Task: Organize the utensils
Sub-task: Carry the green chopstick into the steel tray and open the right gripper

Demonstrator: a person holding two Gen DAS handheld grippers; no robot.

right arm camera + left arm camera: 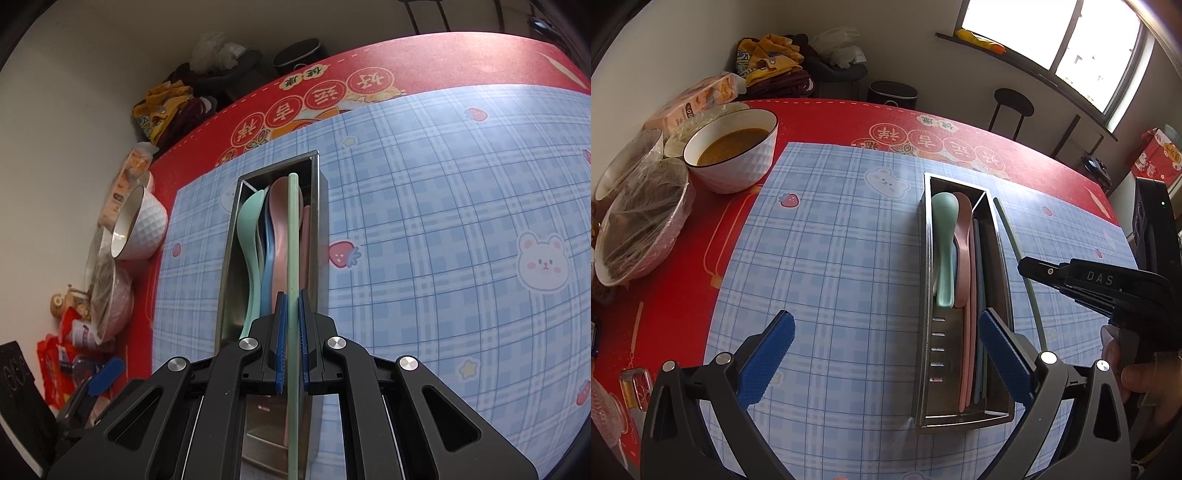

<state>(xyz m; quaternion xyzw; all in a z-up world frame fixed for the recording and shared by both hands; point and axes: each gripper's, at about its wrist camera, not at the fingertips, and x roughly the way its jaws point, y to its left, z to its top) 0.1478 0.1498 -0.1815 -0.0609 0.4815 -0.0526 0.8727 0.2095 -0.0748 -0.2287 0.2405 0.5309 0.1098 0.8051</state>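
A long steel utensil holder lies on the blue plaid mat, holding a mint green spoon, a pink spoon and blue utensils. In the right wrist view the holder lies straight ahead. My right gripper is shut on a thin green chopstick, held lengthwise just above the holder. In the left wrist view the chopstick runs along the holder's right side, with the right gripper on it. My left gripper is open and empty, its right finger over the holder's near end.
A white bowl of brown soup and several plastic-wrapped bowls stand at the table's left edge on the red cloth. A tissue pack lies behind them. Snack packets lie at the near left in the right wrist view.
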